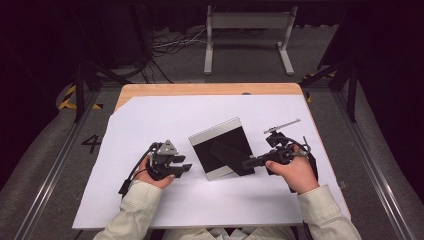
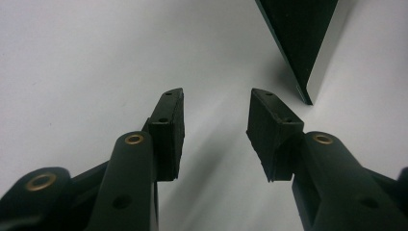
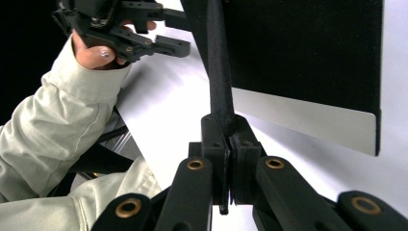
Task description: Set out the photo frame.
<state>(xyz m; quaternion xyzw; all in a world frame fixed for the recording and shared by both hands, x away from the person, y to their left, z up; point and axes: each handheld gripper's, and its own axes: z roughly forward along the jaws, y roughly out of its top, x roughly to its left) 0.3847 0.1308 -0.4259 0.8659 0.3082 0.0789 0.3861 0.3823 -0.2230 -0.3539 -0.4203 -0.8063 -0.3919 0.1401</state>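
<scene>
On the white sheet [image 1: 150, 200], right tongs [image 3: 226, 144] pinching the frame's [image 1: 220, 145] black stand [image 3: 219, 72], left tongs [image 2: 216, 130] spread, seemingly just beside its corner.

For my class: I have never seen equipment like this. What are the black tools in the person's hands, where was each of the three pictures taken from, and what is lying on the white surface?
There is no machine arm here. A person in pale sleeves holds a hand-operated two-jaw gripper in each hand. The high view comes from a fixed camera above the table. The other two come from small cameras riding on the grippers, looking along their black jaws.

On the white sheet covering the wooden table lies a picture frame, face down, showing its black back and a silver edge. The right gripper is shut on the frame's fold-out black stand, a thin strip pinched between its jaws. The left gripper is open and holds nothing, resting just beside the frame's corner.
</scene>
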